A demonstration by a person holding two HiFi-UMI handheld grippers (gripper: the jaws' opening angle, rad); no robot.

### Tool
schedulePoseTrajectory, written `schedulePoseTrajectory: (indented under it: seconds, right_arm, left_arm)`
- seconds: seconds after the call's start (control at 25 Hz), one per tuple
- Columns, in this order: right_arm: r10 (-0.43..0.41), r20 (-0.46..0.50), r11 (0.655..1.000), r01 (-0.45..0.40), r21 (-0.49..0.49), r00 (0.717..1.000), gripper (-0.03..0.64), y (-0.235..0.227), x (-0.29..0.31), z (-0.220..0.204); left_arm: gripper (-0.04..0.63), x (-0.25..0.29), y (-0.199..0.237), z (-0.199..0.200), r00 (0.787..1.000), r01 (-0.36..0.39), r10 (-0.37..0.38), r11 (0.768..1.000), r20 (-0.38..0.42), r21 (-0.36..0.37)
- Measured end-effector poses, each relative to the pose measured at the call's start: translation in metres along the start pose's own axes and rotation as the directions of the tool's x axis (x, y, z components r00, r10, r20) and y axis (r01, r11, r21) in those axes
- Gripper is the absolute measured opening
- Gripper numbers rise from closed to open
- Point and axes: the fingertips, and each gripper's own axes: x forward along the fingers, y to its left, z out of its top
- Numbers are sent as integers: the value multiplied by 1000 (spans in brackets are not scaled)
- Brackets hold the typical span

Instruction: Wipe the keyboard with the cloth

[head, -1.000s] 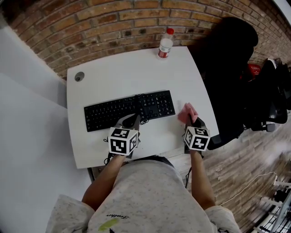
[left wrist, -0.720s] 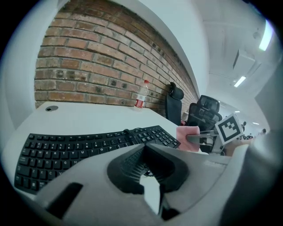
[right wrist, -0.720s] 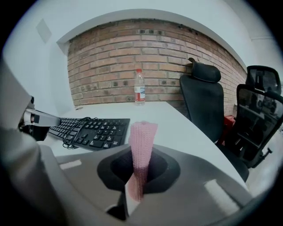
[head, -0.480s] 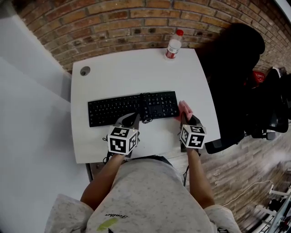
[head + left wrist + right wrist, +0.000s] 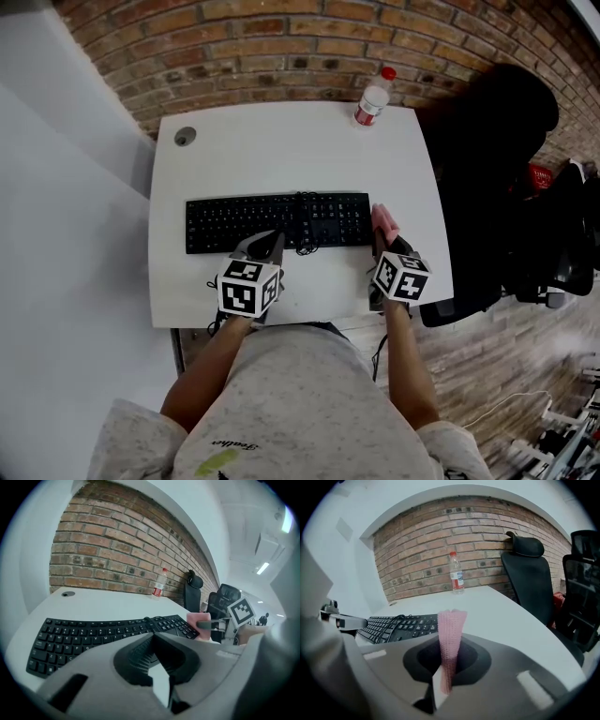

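The black keyboard (image 5: pixel 278 221) lies across the middle of the white table (image 5: pixel 281 150). My right gripper (image 5: pixel 385 246) is shut on a pink cloth (image 5: pixel 383 221), which stands upright between its jaws (image 5: pixel 451 634) just off the keyboard's right end. My left gripper (image 5: pixel 273 246) is shut on nothing, its tips at the keyboard's front edge near the middle. In the left gripper view the keys (image 5: pixel 103 632) stretch ahead of the jaws, and the cloth (image 5: pixel 199 624) shows at the right end.
A plastic water bottle (image 5: pixel 372 98) with a red cap stands at the table's far right corner. A round cable hole (image 5: pixel 185 136) is at the far left. A black office chair (image 5: pixel 492 178) stands right of the table, in front of a brick wall (image 5: pixel 281 47).
My right gripper has carried the pink cloth left, up to the keyboard's right end. The left gripper has stayed at the keyboard's front edge.
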Motion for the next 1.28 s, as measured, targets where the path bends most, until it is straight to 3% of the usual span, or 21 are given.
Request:
schedulePoseTrajectory:
  seconds: [0.96, 1.28]
  right_arm:
    - [91, -26, 990, -93, -108, 995, 23, -1, 49, 42]
    - [129, -63, 971, -139, -192, 990, 23, -1, 62, 49]
  left_arm:
    - [-6, -2, 27, 15, 992, -110, 113, 992, 49, -62]
    - [-6, -6, 31, 14, 986, -150, 156, 985, 60, -86]
